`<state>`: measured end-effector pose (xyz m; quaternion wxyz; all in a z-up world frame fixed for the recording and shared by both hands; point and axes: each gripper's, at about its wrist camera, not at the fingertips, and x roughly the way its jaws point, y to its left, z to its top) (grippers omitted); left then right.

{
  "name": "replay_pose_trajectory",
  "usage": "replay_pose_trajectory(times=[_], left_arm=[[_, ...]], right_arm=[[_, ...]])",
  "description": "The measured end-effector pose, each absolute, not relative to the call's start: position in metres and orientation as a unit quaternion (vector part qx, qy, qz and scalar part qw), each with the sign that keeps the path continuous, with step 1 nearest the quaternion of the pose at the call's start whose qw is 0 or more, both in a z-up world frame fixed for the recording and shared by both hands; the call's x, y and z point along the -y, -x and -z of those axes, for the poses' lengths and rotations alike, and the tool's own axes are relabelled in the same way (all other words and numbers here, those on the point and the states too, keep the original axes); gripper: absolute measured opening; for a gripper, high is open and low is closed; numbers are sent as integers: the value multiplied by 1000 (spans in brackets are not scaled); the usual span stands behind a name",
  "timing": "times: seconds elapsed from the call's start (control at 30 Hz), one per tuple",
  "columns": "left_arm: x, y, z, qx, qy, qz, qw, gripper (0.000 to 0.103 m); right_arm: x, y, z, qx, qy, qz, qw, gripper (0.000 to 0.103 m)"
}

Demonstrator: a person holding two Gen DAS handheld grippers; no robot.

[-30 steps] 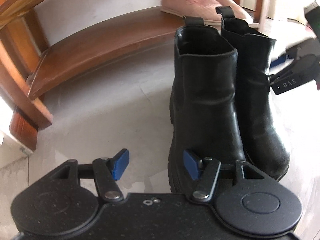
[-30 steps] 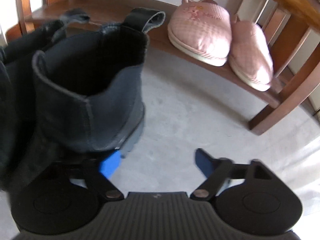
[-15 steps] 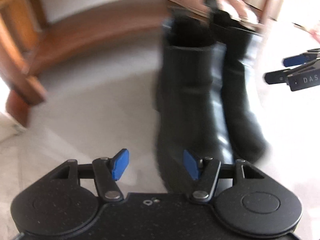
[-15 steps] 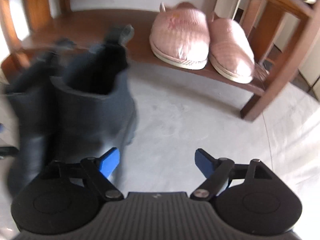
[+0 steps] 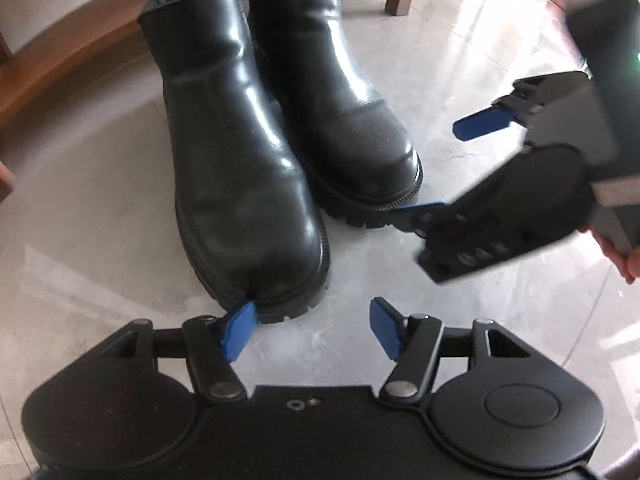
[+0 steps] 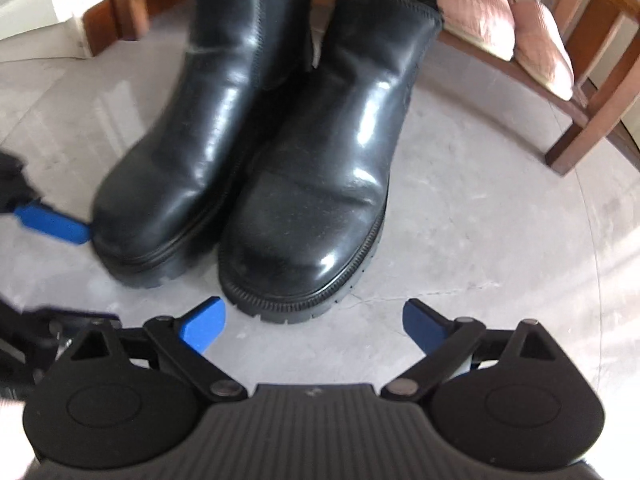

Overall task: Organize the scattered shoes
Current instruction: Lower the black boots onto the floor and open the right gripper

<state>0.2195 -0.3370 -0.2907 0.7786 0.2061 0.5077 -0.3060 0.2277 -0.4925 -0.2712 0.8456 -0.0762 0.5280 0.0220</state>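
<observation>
Two black ankle boots stand upright side by side on the grey floor, toes toward me: the left boot [image 5: 240, 184] [image 6: 192, 140] and the right boot [image 5: 344, 120] [image 6: 320, 184]. My left gripper [image 5: 312, 332] hovers low in front of the left boot's toe with its jaws opening slightly. Nothing is between them, and its left pad [image 5: 238, 330] sits right at the sole's edge. My right gripper [image 6: 314, 320] stands wide open just before the right boot's toe, holding nothing. It also shows in the left wrist view [image 5: 448, 168].
A pair of pink slippers [image 6: 500, 24] rests on a low wooden shelf [image 6: 532, 80] behind the boots. A wooden leg [image 6: 580, 132] stands at the right. A hand [image 5: 624, 256] holds the right gripper. Bare floor lies right of the boots.
The right gripper let go of the boot's shaft and opened wide. Both grippers pulled back and now look at the toes of the boots, which stand together.
</observation>
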Motion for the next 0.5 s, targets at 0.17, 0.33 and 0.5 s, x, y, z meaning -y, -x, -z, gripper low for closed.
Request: replay_pose_trajectory(times=[0.17,0.33,0.5], left_arm=[[337,-233,290,-515,-170,298,786,64],[350,-258,292,-507,-149,294,797,64],[364,-275,292,-512,-156,266,802,65]], right_arm=[[497,-232,275,-526,82,-19,846,100],[509,-251,281,-519,55,17,853,100],[509,-274,282,-523,83,-19,848,102]])
